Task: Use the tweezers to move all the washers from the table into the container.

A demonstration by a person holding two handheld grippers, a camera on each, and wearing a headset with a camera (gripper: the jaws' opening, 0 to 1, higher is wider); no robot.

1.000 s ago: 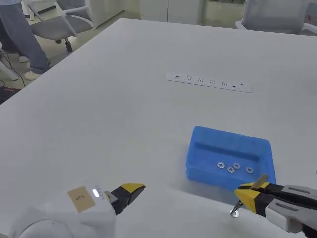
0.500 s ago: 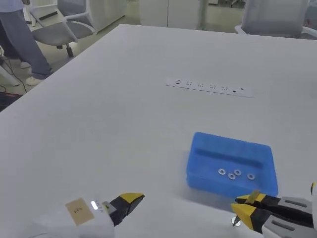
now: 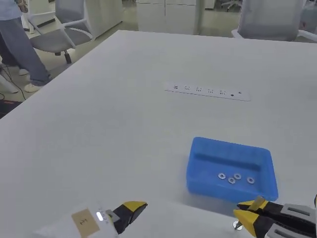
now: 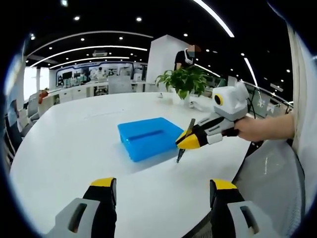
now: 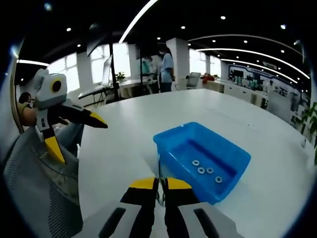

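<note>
Clamping the tweezers (image 4: 180, 153), my right gripper (image 5: 161, 182) aimed their tips at a washer (image 3: 238, 226) beside the container (image 3: 197, 179); left gripper (image 4: 161, 184) gaped, idle.

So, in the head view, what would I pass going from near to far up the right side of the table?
right gripper → blue container with four washers inside → white power strip → grey office chair

White bench (image 3: 99, 114), bearing: blue container (image 3: 231, 168); white power strip (image 3: 207, 92) beyond container; one washer (image 3: 238, 226) just before container.
</note>
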